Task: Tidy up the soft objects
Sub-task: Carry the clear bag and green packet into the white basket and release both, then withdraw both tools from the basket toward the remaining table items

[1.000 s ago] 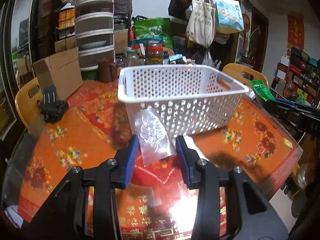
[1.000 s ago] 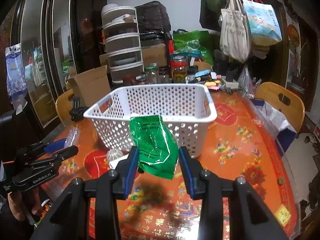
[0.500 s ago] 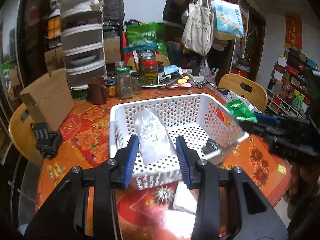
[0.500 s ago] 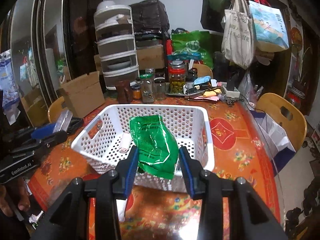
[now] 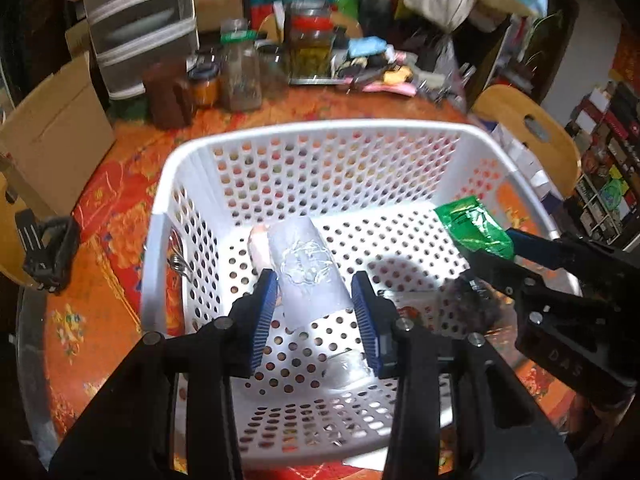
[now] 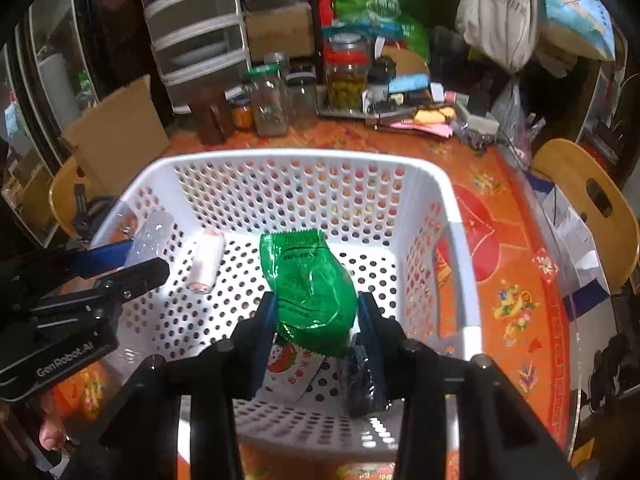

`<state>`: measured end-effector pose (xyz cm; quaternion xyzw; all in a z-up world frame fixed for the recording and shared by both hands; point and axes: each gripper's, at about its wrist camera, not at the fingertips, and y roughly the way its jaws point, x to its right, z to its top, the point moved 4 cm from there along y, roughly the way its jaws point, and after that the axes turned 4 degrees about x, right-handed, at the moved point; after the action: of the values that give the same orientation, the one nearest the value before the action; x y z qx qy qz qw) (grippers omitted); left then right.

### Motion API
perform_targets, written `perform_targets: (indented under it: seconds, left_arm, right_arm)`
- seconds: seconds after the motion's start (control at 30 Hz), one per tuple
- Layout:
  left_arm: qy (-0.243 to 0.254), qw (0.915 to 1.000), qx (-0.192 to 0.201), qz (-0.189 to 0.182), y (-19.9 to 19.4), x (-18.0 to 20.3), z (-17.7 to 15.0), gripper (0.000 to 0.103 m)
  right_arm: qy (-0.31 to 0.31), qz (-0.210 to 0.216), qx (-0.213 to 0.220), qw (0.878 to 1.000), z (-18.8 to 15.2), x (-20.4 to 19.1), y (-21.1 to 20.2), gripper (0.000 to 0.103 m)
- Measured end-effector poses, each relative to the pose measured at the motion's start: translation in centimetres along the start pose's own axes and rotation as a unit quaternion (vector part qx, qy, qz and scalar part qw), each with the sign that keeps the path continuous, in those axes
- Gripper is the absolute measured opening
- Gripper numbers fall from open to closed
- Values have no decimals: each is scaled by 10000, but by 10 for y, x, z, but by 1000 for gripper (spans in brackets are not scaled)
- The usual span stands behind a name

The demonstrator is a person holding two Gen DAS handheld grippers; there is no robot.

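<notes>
Left tool [image 5: 314, 300] angled down over white perforated basket [image 5: 320, 136], blue pads closed on clear crinkly plastic pouch [image 5: 306, 268] with white print. Right tool [image 6: 316, 320] likewise tilted down, clamped on glossy green foil packet [image 6: 310, 280]. Beneath both tools on basket floor: pale pink-white soft roll [image 6: 206, 262], red-printed white sachet [image 6: 294, 372], dark crumpled bag [image 6: 358, 380]. Basket on orange patterned desk [image 6: 516, 280].

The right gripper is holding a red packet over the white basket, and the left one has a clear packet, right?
Not quite. The packet in the right gripper is a green packet, not red; the right wrist view shows it. It is over the white basket, and the left gripper does hold a clear packet.
</notes>
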<state>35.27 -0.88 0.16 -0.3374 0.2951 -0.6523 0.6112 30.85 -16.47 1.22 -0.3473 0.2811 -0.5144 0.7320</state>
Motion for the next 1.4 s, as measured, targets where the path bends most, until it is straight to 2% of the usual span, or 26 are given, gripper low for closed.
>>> perform_targets:
  seconds: [0.23, 0.37, 0.4, 0.5, 0.6, 0.63, 0.7, 0.77, 0.83, 1.03, 1.4]
  left_arm:
    - [40, 9998, -204, 65, 19, 1, -4, 36]
    - [87, 9997, -189, 84, 22, 1, -8, 37]
    - [83, 9998, -179, 69, 21, 2, -8, 38]
    - [52, 9999, -134, 27, 20, -1, -9, 54]
    - [32, 9999, -36, -110, 14, 0, -8, 60]
    - [41, 10000, 5, -41, 11, 0, -8, 64]
    - [15, 9999, 127, 2, 4, -4, -7, 73]
    - [-137, 9996, 252, -73, -4, -11, -5, 80]
    - [-204, 9991, 353, -112, -12, -15, -4, 83]
    - [-155, 9976, 679, 29, -42, -23, 0, 90]
    - [-42, 9945, 1045, -65, -83, -20, -2, 91]
  right_arm:
    - [-183, -63, -159, 9997, 0, -6, 17, 41]
    - [-136, -38, -103, 9998, -1, -5, 18, 45]
    - [-130, 6, -81, 9999, -1, -6, 18, 46]
    - [-127, 19, -57, 9999, -2, -6, 16, 53]
    - [-68, 104, 29, 9999, -1, -6, 10, 64]
    - [-56, 101, 61, 9999, -1, -5, 8, 71]
    - [-32, 105, 119, 9999, 0, -4, 3, 76]
    - [18, 149, 175, 9997, 0, -2, -1, 92]
    - [29, 119, 259, 9996, 0, -1, -7, 101]
    - [36, 128, 371, 9992, 0, -1, -18, 103]
    - [75, 224, 626, 9978, -2, 1, -43, 103]
